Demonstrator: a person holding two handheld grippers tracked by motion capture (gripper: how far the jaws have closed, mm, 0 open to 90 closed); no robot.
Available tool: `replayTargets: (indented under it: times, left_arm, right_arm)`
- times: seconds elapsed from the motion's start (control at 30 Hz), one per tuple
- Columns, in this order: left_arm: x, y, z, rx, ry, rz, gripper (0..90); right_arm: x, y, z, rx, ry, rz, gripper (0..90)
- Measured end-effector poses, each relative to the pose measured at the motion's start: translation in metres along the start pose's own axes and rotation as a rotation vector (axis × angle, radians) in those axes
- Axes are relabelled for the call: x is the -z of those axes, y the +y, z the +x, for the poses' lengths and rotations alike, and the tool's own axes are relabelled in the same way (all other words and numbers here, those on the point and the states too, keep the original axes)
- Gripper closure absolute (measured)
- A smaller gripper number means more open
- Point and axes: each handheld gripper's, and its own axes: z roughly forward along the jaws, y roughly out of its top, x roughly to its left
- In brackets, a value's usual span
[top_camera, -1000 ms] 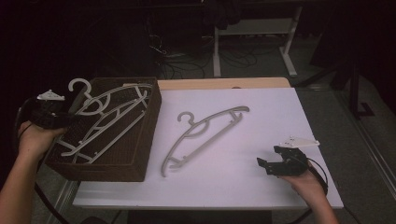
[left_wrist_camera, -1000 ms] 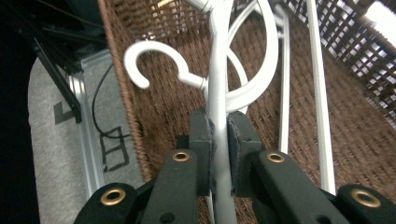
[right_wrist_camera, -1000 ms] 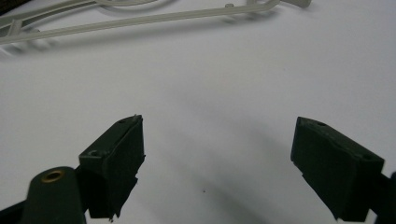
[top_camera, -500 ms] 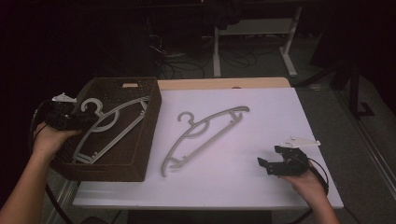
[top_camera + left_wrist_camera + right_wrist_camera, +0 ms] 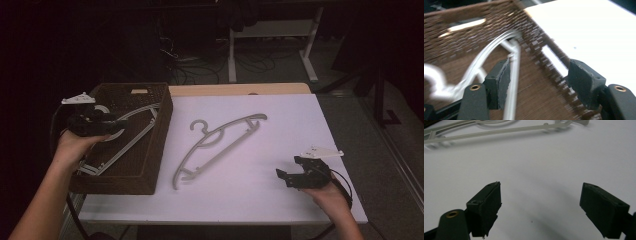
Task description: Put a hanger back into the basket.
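Hangers lie in two spots. One grey hanger (image 5: 122, 137) lies in the brown woven basket (image 5: 150, 150) on the left side of the table, with its hook toward the far left corner of the basket and its long arms running toward the near left corner. It is the one thing I can see in the basket. A second hanger (image 5: 220, 140) lies flat on the white table top (image 5: 280, 115), just right of the basket, hook at the far end.

The left gripper (image 5: 112, 122) hangs over the basket, above the hanger's hook end. Its jaws have just been opening and now stand apart. In the left gripper view the hanger (image 5: 512, 75) runs between the jaws, close by one pad, but they do not squeeze it.

The right gripper (image 5: 292, 175) sits low over the near right part of the table, jaws wide and holding nothing.

A second ago the left gripper was at the far left corner of the basket. Now it is further over the middle of it.
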Motion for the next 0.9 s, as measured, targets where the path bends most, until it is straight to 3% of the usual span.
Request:
replayTargets:
  times: [0.17, 0.4, 0.67, 0.9]
  left_arm:
    - [-0.015, 0.010, -0.028, -0.021, -0.101, -0.024, 27.8]
    - [-0.038, 0.020, -0.067, -0.062, -0.188, -0.047, 21.0]
    - [-0.072, 0.028, -0.112, -0.129, -0.238, -0.046, 15.5]
    - [-0.102, 0.029, -0.137, -0.157, -0.265, -0.036, 15.3]
  right_arm:
    - [-0.001, 0.000, -0.001, 0.003, 0.002, 0.006, 16.9]
    - [-0.003, 0.002, 0.001, 0.013, 0.014, 0.008, 16.9]
    - [-0.007, 0.014, 0.001, 0.022, 0.053, 0.061, 14.8]
    - [-0.017, 0.033, 0.001, 0.036, 0.067, 0.065, 28.4]
